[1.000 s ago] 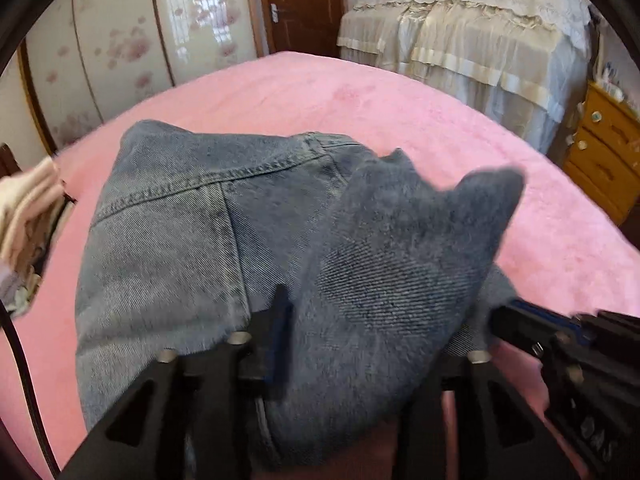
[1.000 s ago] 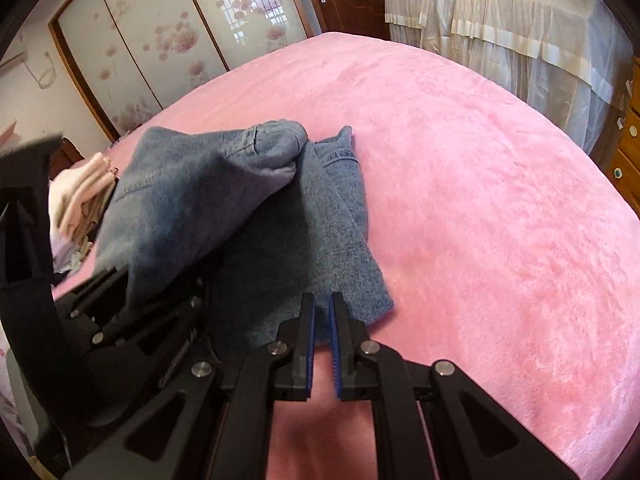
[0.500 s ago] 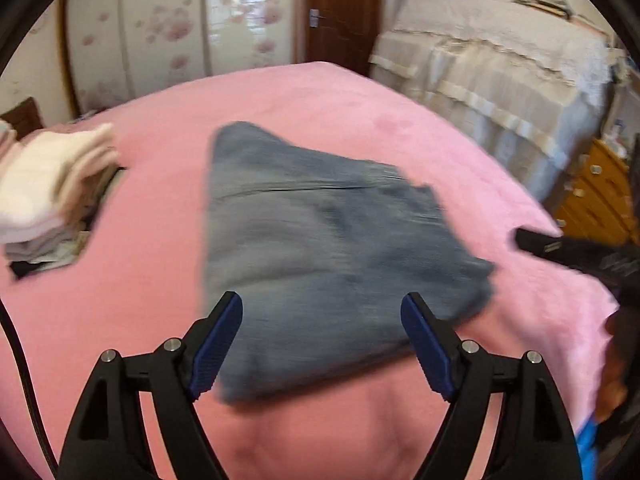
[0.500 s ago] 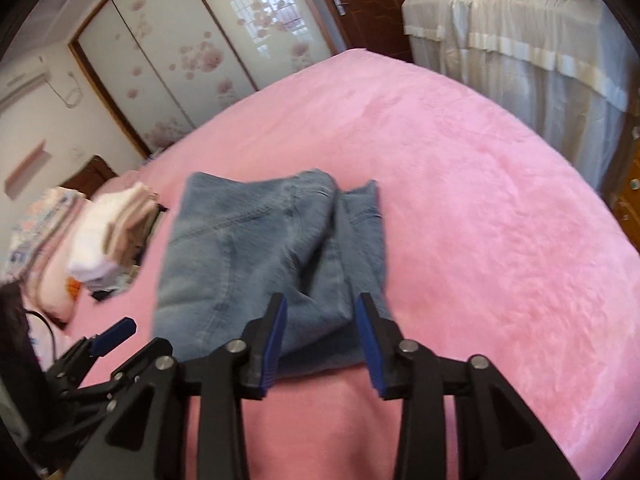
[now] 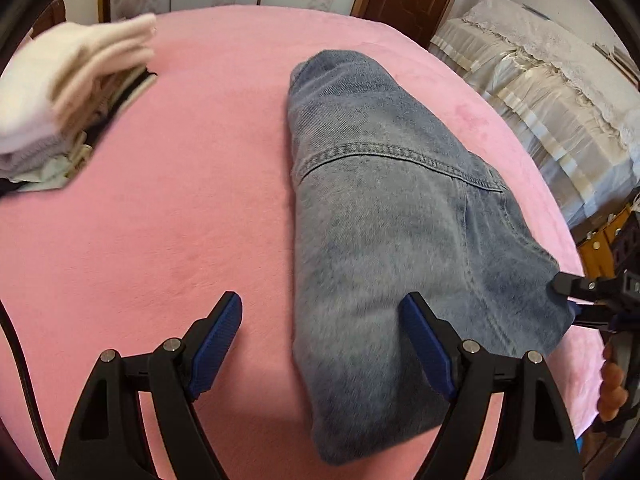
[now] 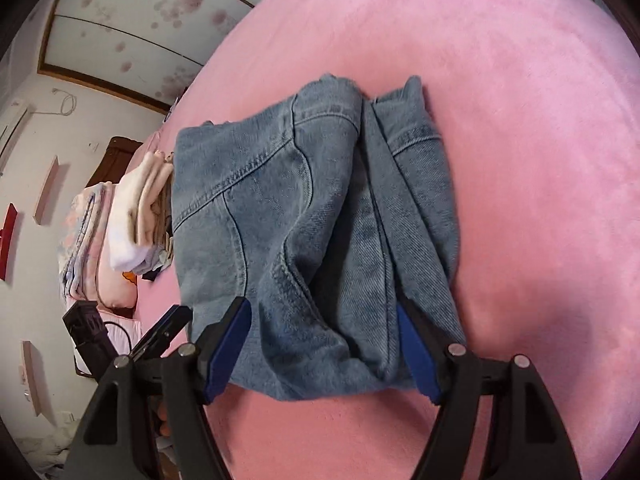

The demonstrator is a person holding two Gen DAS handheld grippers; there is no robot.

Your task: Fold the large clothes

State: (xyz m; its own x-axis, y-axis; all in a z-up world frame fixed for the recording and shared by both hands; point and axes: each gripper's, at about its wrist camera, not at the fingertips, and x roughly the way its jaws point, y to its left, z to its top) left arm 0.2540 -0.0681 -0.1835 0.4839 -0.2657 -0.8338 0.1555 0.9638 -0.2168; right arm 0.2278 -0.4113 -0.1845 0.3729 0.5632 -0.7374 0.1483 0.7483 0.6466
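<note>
A pair of blue denim jeans (image 5: 384, 232) lies folded into a thick bundle on the pink blanket (image 5: 180, 208). My left gripper (image 5: 320, 344) is open, its jaws wide apart over the near left edge of the bundle, holding nothing. My right gripper (image 6: 324, 344) is open too, with the near end of the jeans (image 6: 320, 216) lying between its blue pads. The right gripper also shows in the left wrist view (image 5: 588, 300) at the bundle's right corner.
A stack of folded pale clothes (image 5: 68, 92) sits on the blanket to the left of the jeans; it also shows in the right wrist view (image 6: 136, 220). A bed with a cream lace cover (image 5: 552, 92) and a wooden cabinet (image 5: 600, 248) stand to the right.
Both grippers let go of the jeans and opened wide. The lifted fold now lies flat on the bundle. Both cameras swung round, and the right gripper moved in over the near end.
</note>
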